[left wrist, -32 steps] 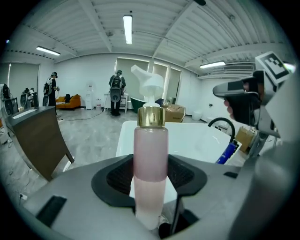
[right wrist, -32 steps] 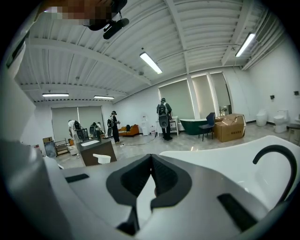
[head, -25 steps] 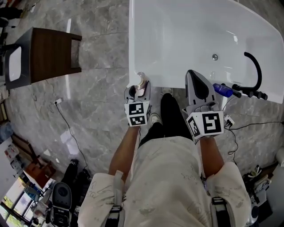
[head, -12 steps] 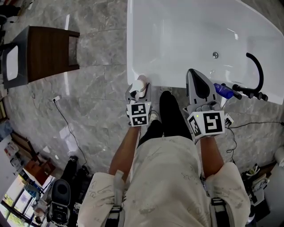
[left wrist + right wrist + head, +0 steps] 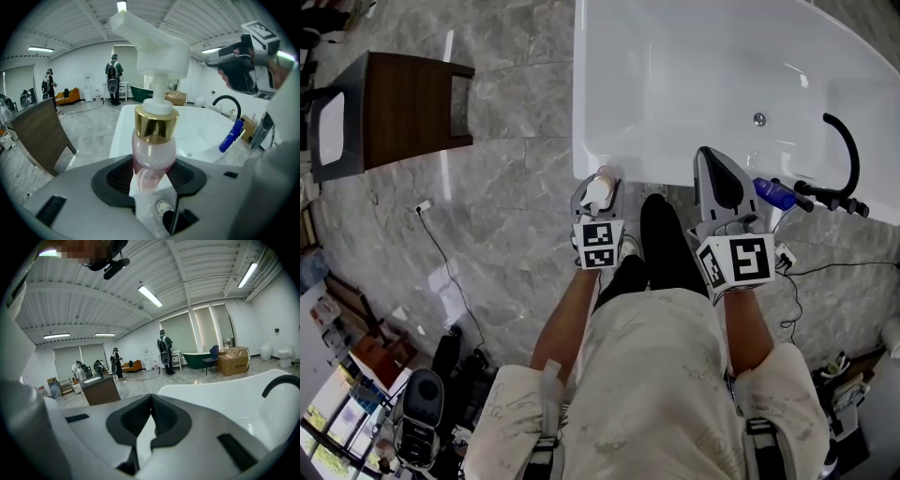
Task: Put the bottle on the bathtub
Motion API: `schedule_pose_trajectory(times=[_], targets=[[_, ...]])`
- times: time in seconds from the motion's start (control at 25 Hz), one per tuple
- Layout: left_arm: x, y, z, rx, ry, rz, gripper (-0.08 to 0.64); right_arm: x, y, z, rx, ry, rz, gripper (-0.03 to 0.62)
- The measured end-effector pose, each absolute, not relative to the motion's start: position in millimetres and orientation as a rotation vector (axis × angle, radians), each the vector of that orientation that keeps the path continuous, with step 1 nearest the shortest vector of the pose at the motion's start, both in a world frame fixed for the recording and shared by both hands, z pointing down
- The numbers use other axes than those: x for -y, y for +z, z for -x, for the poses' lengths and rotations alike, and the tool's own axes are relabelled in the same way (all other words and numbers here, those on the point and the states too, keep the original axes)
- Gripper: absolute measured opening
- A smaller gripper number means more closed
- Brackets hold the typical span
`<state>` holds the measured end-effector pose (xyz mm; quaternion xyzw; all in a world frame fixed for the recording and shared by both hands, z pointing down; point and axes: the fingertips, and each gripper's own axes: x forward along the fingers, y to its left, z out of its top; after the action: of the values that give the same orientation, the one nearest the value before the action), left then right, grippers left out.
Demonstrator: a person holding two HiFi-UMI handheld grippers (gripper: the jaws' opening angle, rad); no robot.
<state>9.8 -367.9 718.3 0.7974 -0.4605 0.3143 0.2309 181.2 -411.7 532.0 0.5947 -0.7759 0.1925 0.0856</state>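
My left gripper (image 5: 598,199) is shut on a pink pump bottle (image 5: 600,186) with a gold collar and a white pump head. It holds the bottle upright just in front of the near left corner of the white bathtub (image 5: 609,112). In the left gripper view the bottle (image 5: 154,145) stands between the pads and hides the gap of the gripper (image 5: 152,176). My right gripper (image 5: 719,183) hangs over the tub's near rim, shut with nothing in it; its jaws meet in the right gripper view (image 5: 151,413).
A blue bottle (image 5: 773,192) lies on the tub's near rim beside a black curved faucet (image 5: 844,155). A dark wooden stand (image 5: 394,112) is on the marble floor to the left. Cables run across the floor, and gear sits at the lower left (image 5: 422,422).
The left gripper with the bottle has drifted slightly right and toward me beside the tub's corner. The right gripper has stayed in place.
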Motion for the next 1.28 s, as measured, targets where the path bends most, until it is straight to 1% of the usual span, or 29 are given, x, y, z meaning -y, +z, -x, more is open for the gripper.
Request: schedule_pose_trajectory(times=[0.36, 0.48, 0.8, 1.28], targets=[[365, 721, -9, 1.268, 0.844, -2.219, 0.218, 405, 531, -175, 2.316, 0.57, -1.752, -0.011], [363, 719, -6, 1.272, 0.842, -2.219, 0.244, 403, 528, -172, 2.33, 0.554, -1.75, -0.011], [358, 706, -2, 1.283, 0.82, -2.238, 0.258, 394, 518, -167, 2.341, 0.534, -1.75, -0.011], [304, 670, 13, 1.306, 0.783, -2.286, 0.265, 354, 480, -149, 2.38, 0.445, -1.754, -0.011]])
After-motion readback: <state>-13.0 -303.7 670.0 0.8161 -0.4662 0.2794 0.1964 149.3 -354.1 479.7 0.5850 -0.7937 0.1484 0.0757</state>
